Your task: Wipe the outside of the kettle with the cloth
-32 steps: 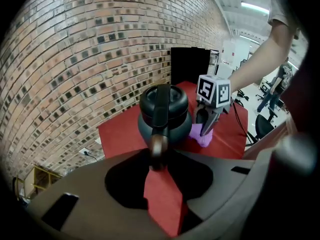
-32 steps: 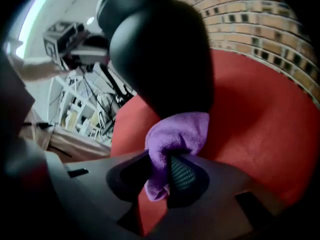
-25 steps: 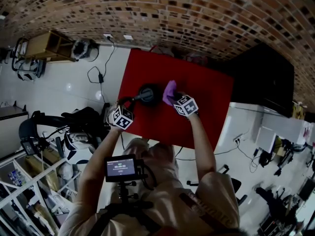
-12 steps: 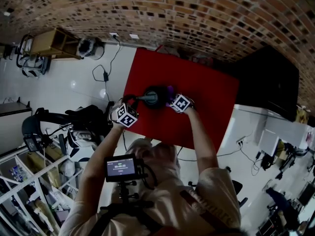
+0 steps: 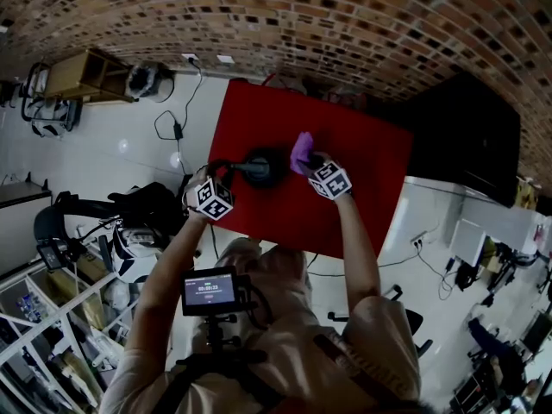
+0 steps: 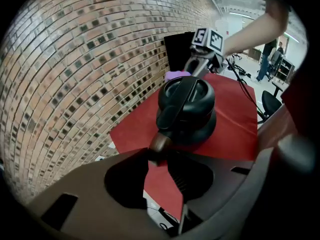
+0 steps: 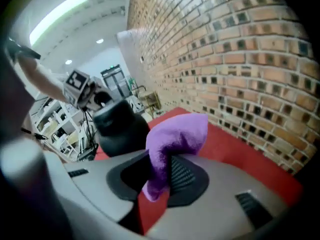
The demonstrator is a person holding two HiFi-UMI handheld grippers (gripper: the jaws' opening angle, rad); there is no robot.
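A black kettle (image 5: 261, 167) stands on the red table (image 5: 345, 205). My left gripper (image 5: 226, 182) is shut on the brown end of the kettle's handle (image 6: 159, 144), seen between its jaws in the left gripper view (image 6: 160, 156). The kettle's lid and body (image 6: 187, 109) fill the middle of that view. My right gripper (image 5: 312, 164) is shut on a purple cloth (image 5: 301, 152), just right of the kettle. In the right gripper view the cloth (image 7: 177, 136) bunches up out of the jaws (image 7: 160, 171), and the kettle (image 7: 120, 129) sits a little to its left, apart from it.
A brick wall (image 5: 345, 24) runs behind the table. A black cabinet (image 5: 466, 136) stands at the table's right. On the white floor to the left are a cable (image 5: 177, 132) and a wooden shelf (image 5: 86, 76). A person (image 6: 272, 59) stands far off.
Half a second ago the right gripper had the cloth down against the kettle's right side; now it has drawn back to the right and the cloth shows again. The left gripper keeps its hold.
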